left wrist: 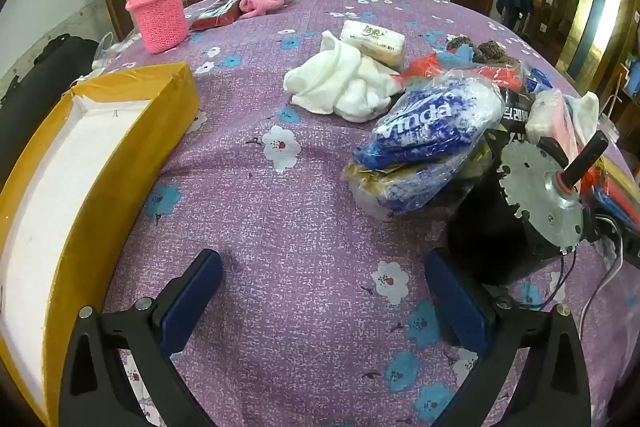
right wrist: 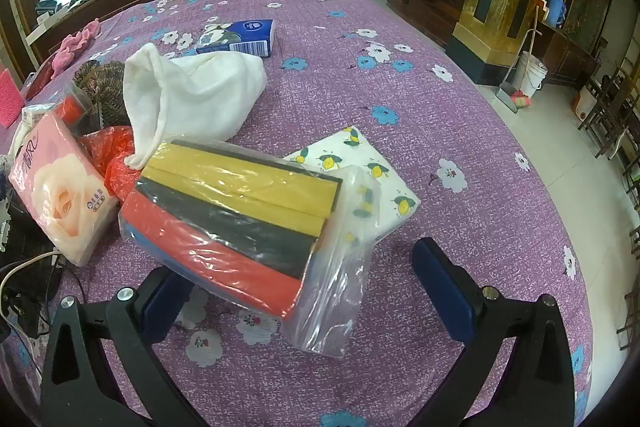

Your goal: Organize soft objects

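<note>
Purple flower-printed cloth [left wrist: 280, 211] covers the table beneath both tools. Off the left gripper's [left wrist: 322, 297] left finger sits a yellow-sided tray with white lining [left wrist: 80, 163]; ahead to its right lie a blue-and-white plastic tissue bag [left wrist: 432, 123] and, farther ahead, a crumpled white towel [left wrist: 344, 87]. Both its blue-padded jaws stand wide apart, holding nothing. The right gripper [right wrist: 302, 295], equally spread and empty, hovers just behind a clear bag of yellow, black and red sponge blocks [right wrist: 240, 215], with a pink rose-print tissue pack [right wrist: 60, 195] to its left.
</note>
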`<control>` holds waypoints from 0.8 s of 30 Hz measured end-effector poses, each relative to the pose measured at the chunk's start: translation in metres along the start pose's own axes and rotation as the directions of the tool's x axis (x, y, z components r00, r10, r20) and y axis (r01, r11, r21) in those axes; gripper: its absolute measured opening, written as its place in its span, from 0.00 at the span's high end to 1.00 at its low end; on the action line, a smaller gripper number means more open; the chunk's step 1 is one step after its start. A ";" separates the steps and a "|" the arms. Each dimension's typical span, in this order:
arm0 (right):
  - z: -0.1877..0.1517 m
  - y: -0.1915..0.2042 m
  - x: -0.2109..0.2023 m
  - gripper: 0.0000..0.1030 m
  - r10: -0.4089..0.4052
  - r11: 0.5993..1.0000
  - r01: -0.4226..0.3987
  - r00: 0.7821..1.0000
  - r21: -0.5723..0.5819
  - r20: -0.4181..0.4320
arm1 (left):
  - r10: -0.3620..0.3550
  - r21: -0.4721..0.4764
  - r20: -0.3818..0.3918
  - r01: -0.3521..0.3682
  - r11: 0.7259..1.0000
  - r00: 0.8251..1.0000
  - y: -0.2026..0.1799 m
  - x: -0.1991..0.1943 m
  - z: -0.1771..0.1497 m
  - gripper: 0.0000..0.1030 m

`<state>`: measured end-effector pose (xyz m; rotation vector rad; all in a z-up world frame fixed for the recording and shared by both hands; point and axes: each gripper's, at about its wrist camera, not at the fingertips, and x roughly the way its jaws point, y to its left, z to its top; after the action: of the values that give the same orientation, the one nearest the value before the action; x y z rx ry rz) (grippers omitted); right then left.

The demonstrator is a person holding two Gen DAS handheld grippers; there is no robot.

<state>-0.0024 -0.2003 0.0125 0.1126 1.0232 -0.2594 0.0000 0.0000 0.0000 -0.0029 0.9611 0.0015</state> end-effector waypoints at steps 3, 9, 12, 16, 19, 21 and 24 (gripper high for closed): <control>0.000 0.000 0.000 0.00 0.001 1.000 -0.001 1.000 0.001 0.000 | 0.002 0.001 0.000 -0.002 1.000 1.000 0.000 0.000 0.000 0.01; 0.000 0.000 0.000 0.00 0.001 1.000 -0.001 1.000 0.001 0.000 | 0.001 0.001 0.001 -0.001 1.000 1.000 0.000 0.000 0.000 0.01; 0.000 0.000 0.000 0.00 0.001 1.000 -0.001 1.000 0.001 0.000 | 0.001 0.001 0.001 -0.001 1.000 1.000 0.000 0.000 0.000 0.01; 0.000 0.001 0.000 0.00 0.000 1.000 0.000 1.000 0.000 0.000 | 0.001 0.001 0.001 -0.001 1.000 1.000 0.000 0.000 0.000 0.01; 0.000 0.001 0.000 0.00 0.000 1.000 0.000 1.000 0.000 0.000 | 0.001 0.000 0.001 -0.001 1.000 1.000 0.000 0.000 0.000 0.01; 0.000 0.001 0.000 0.00 -0.001 1.000 0.001 1.000 0.000 0.000 | 0.001 0.000 0.001 -0.001 1.000 1.000 0.000 0.000 0.000 0.01; 0.000 0.001 0.000 0.00 -0.004 1.000 0.004 1.000 0.006 0.000 | 0.001 0.000 0.001 -0.001 1.000 1.000 0.000 0.000 0.000 0.01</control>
<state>-0.0026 -0.1992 0.0126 0.1162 1.0227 -0.2666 0.0000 0.0000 0.0000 -0.0022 0.9601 0.0019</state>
